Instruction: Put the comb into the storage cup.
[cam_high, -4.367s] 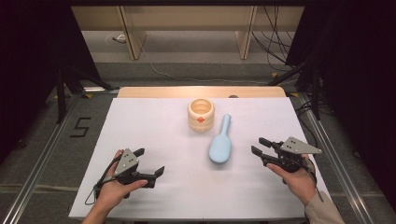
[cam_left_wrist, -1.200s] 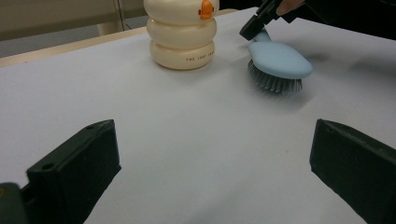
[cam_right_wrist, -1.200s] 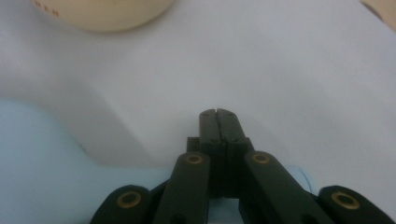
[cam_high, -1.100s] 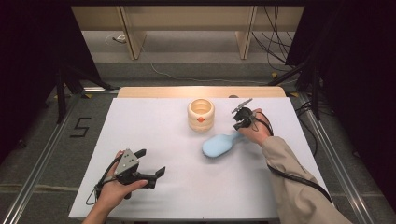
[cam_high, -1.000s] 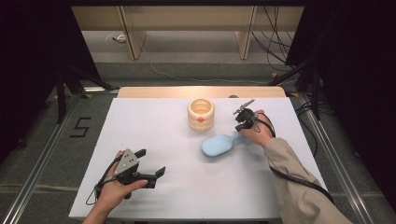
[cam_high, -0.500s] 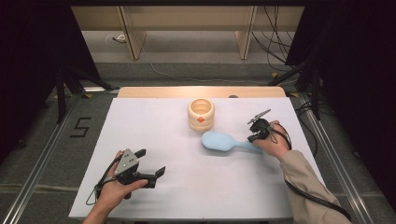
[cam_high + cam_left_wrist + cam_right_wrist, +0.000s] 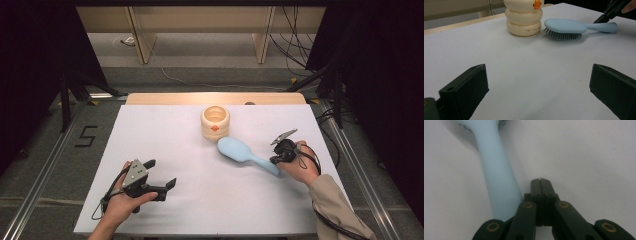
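Hairbrush being swung by its handle, cup not yet reached

Hairbrush (image 7: 245, 152), pale blue, is seen lying bristles down on the white bench (image 7: 165, 135), its head just beside the cream ringed cup (image 7: 215, 122) and its handle slanting toward the person's right. In the left gripper view the bristles are shown resting on the sheet, with a narrow gap left between brush head and cup.

The right gripper (image 7: 278, 153) is held at the end of the handle. Its fingers are closed flat against each other, nothing between them, and are laid alongside the handle in the right gripper view; whether they actually touch it cannot be told. The brush is therefore judged to be pushed or swept, not gripped.

The left gripper (image 7: 160, 180) is rested near the front edge of the bench, well apart from brush and cup, its fingers spread wide and empty.

As a judgement, the work is at an early to middle stage: the brush is being positioned, but it is neither lifted nor placed in the cup, and a proper grasp is still to be taken.
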`<state>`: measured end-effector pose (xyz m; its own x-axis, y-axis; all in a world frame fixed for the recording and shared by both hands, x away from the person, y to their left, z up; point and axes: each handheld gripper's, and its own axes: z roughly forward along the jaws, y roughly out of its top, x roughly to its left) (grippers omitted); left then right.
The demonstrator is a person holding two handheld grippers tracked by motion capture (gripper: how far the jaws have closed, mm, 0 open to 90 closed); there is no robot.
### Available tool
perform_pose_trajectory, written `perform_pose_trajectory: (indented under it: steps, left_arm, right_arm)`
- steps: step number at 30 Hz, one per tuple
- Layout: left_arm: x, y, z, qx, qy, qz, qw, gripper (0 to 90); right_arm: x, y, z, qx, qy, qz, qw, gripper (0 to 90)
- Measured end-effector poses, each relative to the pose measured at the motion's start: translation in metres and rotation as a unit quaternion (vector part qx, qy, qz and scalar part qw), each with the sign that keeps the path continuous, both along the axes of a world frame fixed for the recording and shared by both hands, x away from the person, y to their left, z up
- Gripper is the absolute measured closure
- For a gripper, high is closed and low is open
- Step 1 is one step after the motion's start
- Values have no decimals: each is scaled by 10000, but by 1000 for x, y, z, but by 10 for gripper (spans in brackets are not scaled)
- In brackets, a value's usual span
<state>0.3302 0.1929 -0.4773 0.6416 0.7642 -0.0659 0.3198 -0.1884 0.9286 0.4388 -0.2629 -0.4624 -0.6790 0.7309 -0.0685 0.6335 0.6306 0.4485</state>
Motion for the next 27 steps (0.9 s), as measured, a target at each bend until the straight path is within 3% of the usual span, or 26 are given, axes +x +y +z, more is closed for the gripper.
perform_pose_trajectory:
  steps: [14, 27]
  left_arm:
    - [0, 0, 0, 16, -15, 10, 10000, 13]
    - [0, 0, 0, 29, -23, 3, 10000, 13]
  right_arm:
    - [-15, 4, 4, -109, 19, 92, 9999, 900]
    - [-20, 11, 5, -142, 205, 321, 9992, 900]
